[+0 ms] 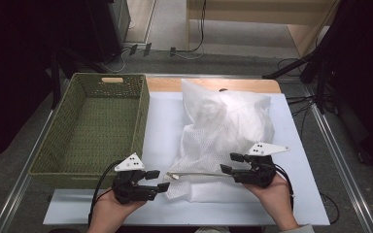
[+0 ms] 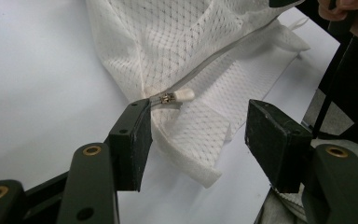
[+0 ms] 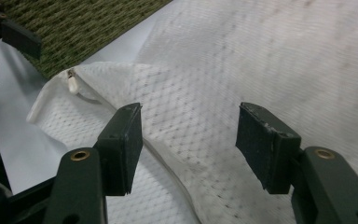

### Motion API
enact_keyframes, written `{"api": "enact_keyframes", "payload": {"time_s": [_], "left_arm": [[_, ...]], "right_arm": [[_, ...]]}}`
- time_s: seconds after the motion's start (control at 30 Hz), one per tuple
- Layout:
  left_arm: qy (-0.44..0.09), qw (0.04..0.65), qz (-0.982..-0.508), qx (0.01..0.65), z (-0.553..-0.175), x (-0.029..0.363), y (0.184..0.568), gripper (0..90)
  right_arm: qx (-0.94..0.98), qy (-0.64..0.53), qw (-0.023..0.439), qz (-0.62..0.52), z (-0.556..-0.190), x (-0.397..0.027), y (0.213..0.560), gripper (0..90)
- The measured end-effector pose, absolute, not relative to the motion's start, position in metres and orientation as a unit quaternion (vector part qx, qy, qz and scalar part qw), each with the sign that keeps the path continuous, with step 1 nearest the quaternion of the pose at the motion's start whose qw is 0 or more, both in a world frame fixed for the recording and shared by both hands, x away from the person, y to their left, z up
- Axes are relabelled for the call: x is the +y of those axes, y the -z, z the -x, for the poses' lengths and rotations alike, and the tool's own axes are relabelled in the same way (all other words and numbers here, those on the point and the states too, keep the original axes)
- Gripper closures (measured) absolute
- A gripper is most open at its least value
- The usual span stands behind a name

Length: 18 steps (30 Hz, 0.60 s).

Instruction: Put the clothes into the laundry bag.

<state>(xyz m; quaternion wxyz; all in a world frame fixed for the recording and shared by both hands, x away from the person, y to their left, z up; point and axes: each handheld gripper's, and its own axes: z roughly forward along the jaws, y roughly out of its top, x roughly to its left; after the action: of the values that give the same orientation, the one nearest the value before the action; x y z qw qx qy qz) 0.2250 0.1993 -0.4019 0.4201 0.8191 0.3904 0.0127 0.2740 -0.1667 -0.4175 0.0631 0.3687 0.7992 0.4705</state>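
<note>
Contents of mesh bag (image 1: 223,131) blurred behind the white netting and not identifiable; a dark spot at its top edge too small to make out. Far part of bag cut off at upper edge in left gripper view; netting out of focus at upper right in right gripper view. Forearms cut off at bottom edge of high view. Room beyond the table dark at upper left and upper right.

Left gripper (image 1: 158,180) at lower centre-left of high view, held in left hand (image 1: 109,209), jaws pointing right toward the bag's near corner. Jaws spread, pinching nothing; in left gripper view, zip pull (image 2: 177,97) just beyond the left jaw's tip, corner flap of bag lying between the jaws without contact from the pads.

Right gripper (image 1: 229,163) at lower centre-right, held in right hand (image 1: 272,194), jaws pointing left along the zip (image 1: 199,174). Jaws spread, pads clear of the netting; in right gripper view, bag and zip seam lying below and between them.

Bag in centre of high view, on white sheet (image 1: 301,184), its zip edge along the near side between the two grippers. Basket (image 1: 141,116), green and woven, at left, just beside the bag. Sheet over table (image 1: 165,83) with a metal rim; cables (image 1: 189,51) on grey floor at top centre.
</note>
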Motion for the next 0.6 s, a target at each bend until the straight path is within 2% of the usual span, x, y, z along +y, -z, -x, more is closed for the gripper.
{"api": "enact_keyframes", "payload": {"time_s": [0.2,0.43,0.6], "left_arm": [[-0.016,0.406,-0.827,0.390,-0.221,0.198,0.405,43.3],[-0.017,0.388,-0.832,0.396,-0.219,0.199,0.408,40.4],[-0.020,0.397,-0.829,0.393,-0.218,0.200,0.408,41.1]], "right_arm": [[0.808,-0.470,0.056,-0.352,-0.275,-0.155,0.418,41.9],[0.807,-0.476,0.044,-0.346,-0.280,-0.149,0.418,42.4],[0.807,-0.481,0.041,-0.341,-0.282,-0.148,0.417,42.5]]}}
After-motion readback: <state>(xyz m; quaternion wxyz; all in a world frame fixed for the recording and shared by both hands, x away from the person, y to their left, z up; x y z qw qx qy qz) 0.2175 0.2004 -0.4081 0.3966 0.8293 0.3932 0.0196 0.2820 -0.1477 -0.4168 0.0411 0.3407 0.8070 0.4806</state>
